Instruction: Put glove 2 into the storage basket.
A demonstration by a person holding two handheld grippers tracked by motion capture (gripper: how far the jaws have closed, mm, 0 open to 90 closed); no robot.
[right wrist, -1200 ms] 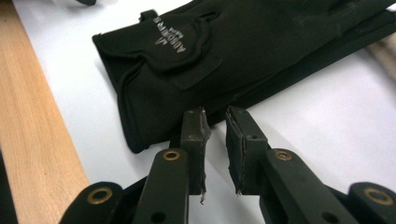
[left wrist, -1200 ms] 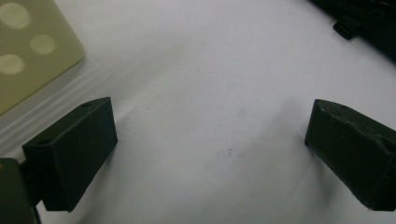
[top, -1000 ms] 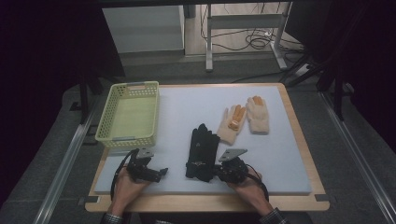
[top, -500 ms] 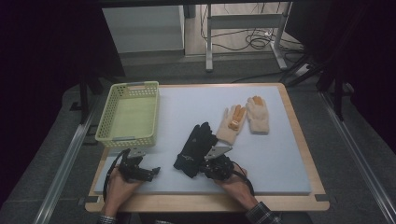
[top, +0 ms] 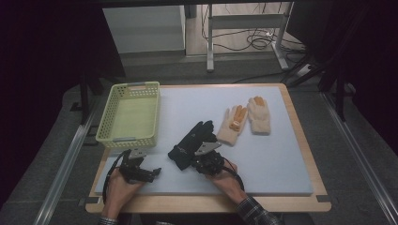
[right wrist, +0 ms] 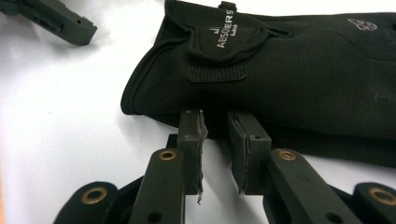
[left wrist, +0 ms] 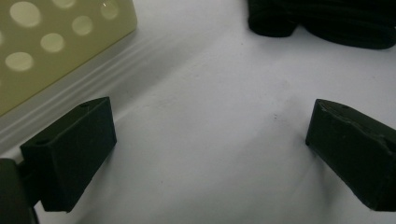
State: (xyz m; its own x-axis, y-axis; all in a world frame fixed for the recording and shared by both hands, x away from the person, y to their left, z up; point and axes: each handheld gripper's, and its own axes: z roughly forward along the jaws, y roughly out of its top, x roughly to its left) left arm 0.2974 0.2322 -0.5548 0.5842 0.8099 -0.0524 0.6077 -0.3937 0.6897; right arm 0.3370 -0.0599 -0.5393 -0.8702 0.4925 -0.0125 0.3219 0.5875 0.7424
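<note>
Your right gripper (top: 202,161) is pinching the black glove (top: 190,143) by its cuff edge, jaws nearly closed, near the table's front edge; your left gripper (top: 151,173) is resting wide open, holding nothing.

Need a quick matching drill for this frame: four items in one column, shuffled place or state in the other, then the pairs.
1. basket
2. black glove
3. left gripper
4. cream gloves

A. jaws wide apart over bare mat
B. back right of the mat, orange patches
C. left edge of the table, nothing in it
D. cuff edge between the right gripper's jaws

Pairs: 1-C, 2-D, 3-A, 4-B
</note>
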